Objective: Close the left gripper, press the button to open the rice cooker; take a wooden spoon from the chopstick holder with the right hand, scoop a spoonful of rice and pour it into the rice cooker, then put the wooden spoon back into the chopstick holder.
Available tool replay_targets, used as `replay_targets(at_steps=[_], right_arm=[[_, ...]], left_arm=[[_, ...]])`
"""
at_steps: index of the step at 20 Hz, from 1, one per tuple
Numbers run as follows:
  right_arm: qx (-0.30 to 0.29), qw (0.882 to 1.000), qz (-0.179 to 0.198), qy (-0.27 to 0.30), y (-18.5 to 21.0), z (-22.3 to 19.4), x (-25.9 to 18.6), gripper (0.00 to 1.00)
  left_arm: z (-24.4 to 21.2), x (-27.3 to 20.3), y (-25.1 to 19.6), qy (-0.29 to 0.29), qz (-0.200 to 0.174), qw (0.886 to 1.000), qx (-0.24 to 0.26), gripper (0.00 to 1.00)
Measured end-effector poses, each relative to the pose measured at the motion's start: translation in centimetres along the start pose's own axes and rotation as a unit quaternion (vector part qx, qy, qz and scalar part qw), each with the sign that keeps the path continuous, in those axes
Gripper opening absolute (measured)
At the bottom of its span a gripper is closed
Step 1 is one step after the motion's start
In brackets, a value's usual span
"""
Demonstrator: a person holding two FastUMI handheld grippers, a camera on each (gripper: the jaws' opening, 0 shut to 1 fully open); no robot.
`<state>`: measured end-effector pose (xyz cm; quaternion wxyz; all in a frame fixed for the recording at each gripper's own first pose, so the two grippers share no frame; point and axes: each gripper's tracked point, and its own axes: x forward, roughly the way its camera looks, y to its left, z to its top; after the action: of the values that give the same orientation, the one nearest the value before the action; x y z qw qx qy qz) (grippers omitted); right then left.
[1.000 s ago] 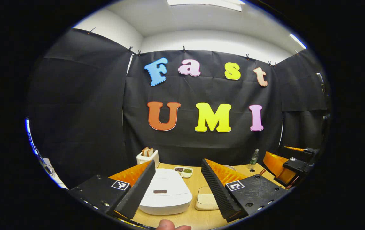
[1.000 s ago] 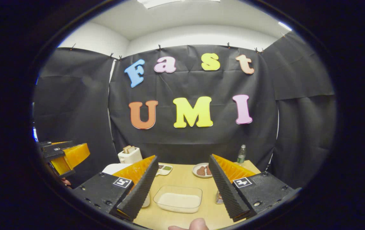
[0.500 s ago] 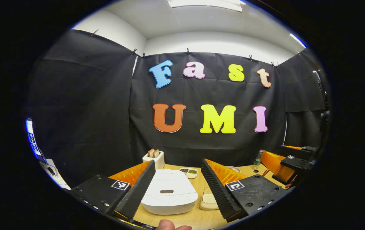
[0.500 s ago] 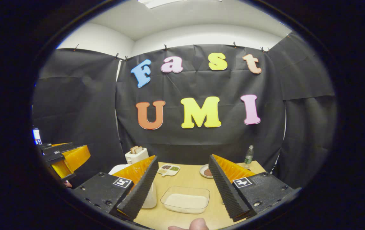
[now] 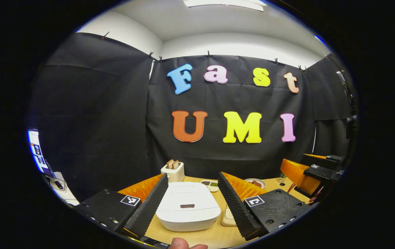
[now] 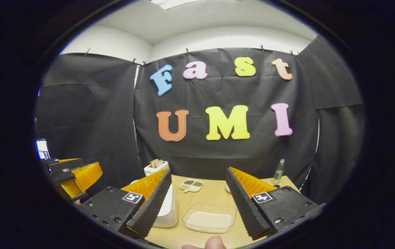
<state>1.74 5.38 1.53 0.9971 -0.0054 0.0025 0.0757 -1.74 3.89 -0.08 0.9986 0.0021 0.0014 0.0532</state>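
My left gripper point(image 5: 192, 204) hangs with jaws spread above the closed white rounded rice cooker point(image 5: 187, 210) on the pale wooden bench point(image 5: 204, 235). My right gripper point(image 6: 197, 204), jaws equally spread and empty, frames the clear rectangular tray of white rice point(image 6: 209, 218) just right of the cooker. Behind the cooker stand a white toaster with bread slices point(image 5: 172, 171) and a small divided condiment dish point(image 6: 191, 185).
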Motion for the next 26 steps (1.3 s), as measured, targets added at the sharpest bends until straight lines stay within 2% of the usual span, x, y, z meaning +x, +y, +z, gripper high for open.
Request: replay_targets(at_steps=[8, 12, 16, 20, 25, 26], right_arm=[[0.0, 0.999, 0.033, 0.015, 0.5, -1.2, 2.6, 0.99], [-0.002, 0.998, 0.059, 0.023, 0.5, -1.7, 4.1, 1.0], [0.002, 0.997, 0.066, 0.031, -1.1, -2.5, 5.5, 0.99], [-0.007, 0.998, 0.049, 0.026, -4.5, -2.1, 6.9, 0.99], [0.003, 0.998, 0.016, 0.059, -8.9, -5.0, 7.5, 1.0], [0.004, 0.998, 0.01, 0.064, -9.7, -5.3, 7.6, 1.0]], left_arm=[[-1.6, 1.0, 0.9, 0.032, 0.031, 0.999, 0.001, 0.94], [-3.8, 1.4, 0.8, 0.076, 0.046, 0.996, 0.001, 0.94], [-5.6, 2.3, 0.3, 0.111, 0.057, 0.992, 0.003, 0.94], [-8.5, 3.5, -1.0, 0.153, 0.059, 0.986, -0.016, 0.94], [-13.8, 5.5, -1.9, 0.238, 0.049, 0.97, -0.023, 0.94], [-14.6, 5.9, -1.8, 0.253, 0.05, 0.966, -0.023, 0.82]])
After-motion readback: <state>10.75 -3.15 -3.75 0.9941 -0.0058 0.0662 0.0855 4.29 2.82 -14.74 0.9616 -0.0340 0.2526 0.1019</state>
